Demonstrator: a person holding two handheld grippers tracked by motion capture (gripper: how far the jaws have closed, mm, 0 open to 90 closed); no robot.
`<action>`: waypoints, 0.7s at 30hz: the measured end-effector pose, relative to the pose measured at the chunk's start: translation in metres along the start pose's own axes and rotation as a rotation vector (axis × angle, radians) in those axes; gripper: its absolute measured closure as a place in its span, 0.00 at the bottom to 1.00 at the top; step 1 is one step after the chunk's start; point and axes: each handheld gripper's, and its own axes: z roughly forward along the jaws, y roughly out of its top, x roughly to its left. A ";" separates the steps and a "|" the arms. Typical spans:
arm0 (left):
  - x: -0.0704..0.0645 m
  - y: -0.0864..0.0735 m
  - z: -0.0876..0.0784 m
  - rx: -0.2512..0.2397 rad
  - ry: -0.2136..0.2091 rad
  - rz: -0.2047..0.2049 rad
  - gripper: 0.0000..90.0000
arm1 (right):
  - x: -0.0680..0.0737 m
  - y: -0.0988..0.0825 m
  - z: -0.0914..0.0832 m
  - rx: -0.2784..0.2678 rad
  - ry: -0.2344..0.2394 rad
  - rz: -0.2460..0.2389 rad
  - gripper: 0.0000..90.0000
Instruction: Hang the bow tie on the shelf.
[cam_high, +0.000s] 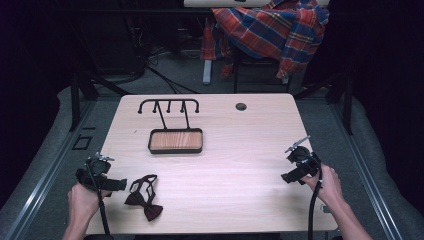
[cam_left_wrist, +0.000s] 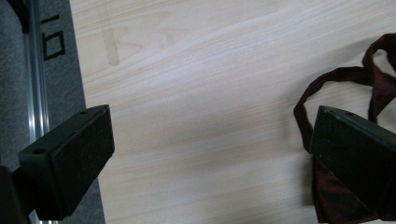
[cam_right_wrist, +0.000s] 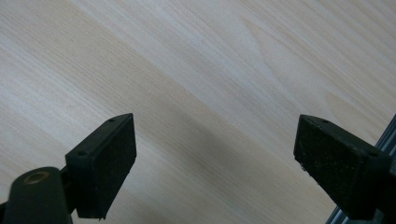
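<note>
Item one: my left tongs (cam_high: 100, 172), held at the near left corner of the worktop (cam_high: 240, 150), jaws spread wide with nothing between them. In the left gripper view one jaw hangs over the worktop's edge and the other stands above the bow tie.

Item two: bow tie (cam_high: 144, 197), dark maroon, lying flat on the worktop just beside my left tongs, its strap looped away from the knot; seen again in the left gripper view (cam_left_wrist: 373, 79), partly behind a jaw.

Item three: my right tongs (cam_high: 300, 167), near the right edge, well apart from the bow tie, jaws wide, holding nothing, bare wood beneath.

Item four: black hook stand (cam_high: 170, 107) with wooden tray base (cam_high: 176, 141), upright, toward the far left of centre.

Item five: plaid cloth (cam_high: 272, 27), beyond the worktop.
</note>
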 end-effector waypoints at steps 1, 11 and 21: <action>-0.001 0.001 0.000 -0.003 -0.005 0.005 0.00 | 0.000 0.000 0.000 -0.002 -0.002 0.001 0.14; -0.018 0.009 -0.002 -0.023 -0.064 0.068 0.00 | 0.002 0.002 0.000 -0.011 0.002 -0.002 0.14; -0.040 0.022 0.001 -0.024 -0.105 0.139 0.01 | 0.006 0.013 0.003 -0.033 0.001 -0.034 0.15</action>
